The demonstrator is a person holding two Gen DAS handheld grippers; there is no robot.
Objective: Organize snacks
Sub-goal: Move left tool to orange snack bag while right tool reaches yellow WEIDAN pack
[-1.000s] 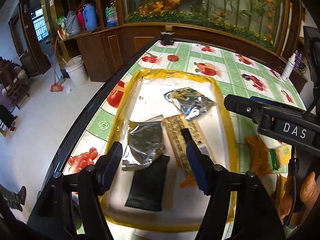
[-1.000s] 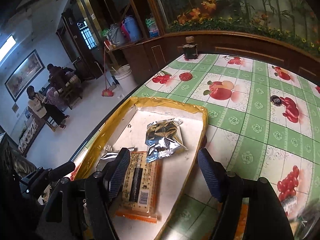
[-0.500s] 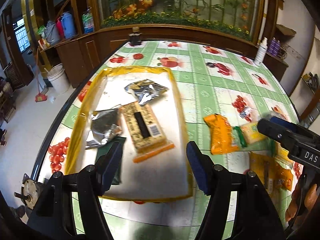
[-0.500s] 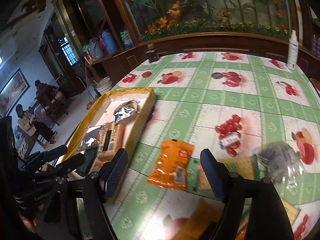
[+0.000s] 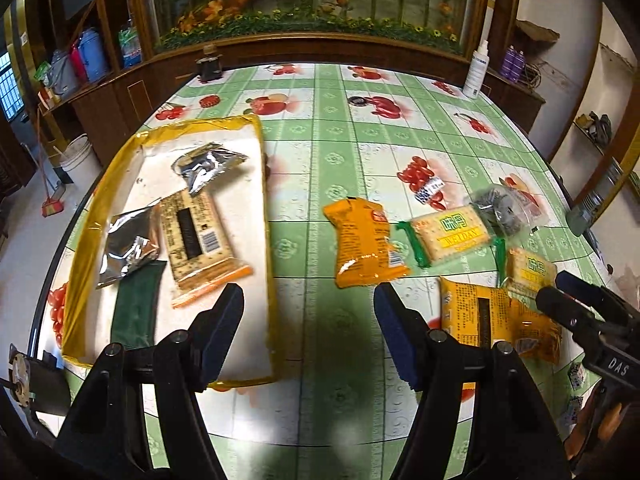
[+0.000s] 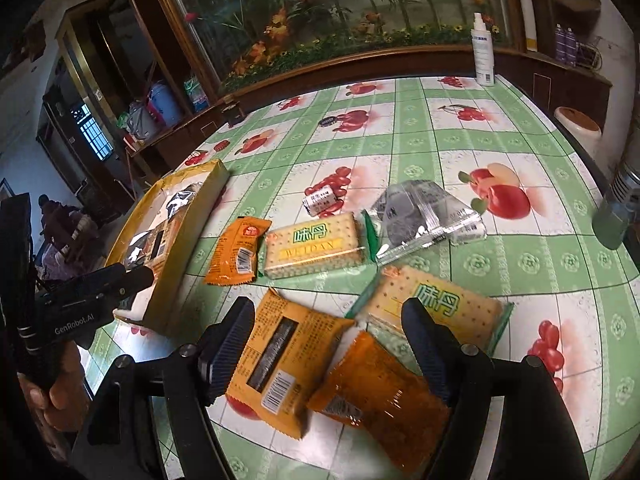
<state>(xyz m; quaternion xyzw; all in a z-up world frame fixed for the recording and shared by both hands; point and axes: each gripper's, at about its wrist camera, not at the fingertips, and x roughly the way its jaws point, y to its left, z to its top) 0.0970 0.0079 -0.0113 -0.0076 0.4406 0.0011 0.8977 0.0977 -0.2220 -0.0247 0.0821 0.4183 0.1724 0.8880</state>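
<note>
Green-checked fruit-print tablecloth (image 5: 320,168) bare toward far edge; yellow-rimmed shallow cardboard tray (image 5: 264,208) along left edge. Left gripper (image 5: 308,320) released, empty; right gripper (image 6: 328,340) spread over orange snack packets (image 6: 280,360).

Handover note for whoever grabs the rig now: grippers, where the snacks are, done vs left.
Left gripper: open, empty, over the bare tablecloth between the tray and the loose snacks.
Right gripper: open, empty, above the near pile.
Done: four packs lie in the yellow-rimmed tray: two foil packets, one cracker pack, one dark green packet.
Left on the table: small orange packet, two Weidan cracker packs, a clear bag, a yellow-orange pack, an orange pack and a small white wrapped piece.
Likely next: right gripper takes the yellow-orange pack.
</note>
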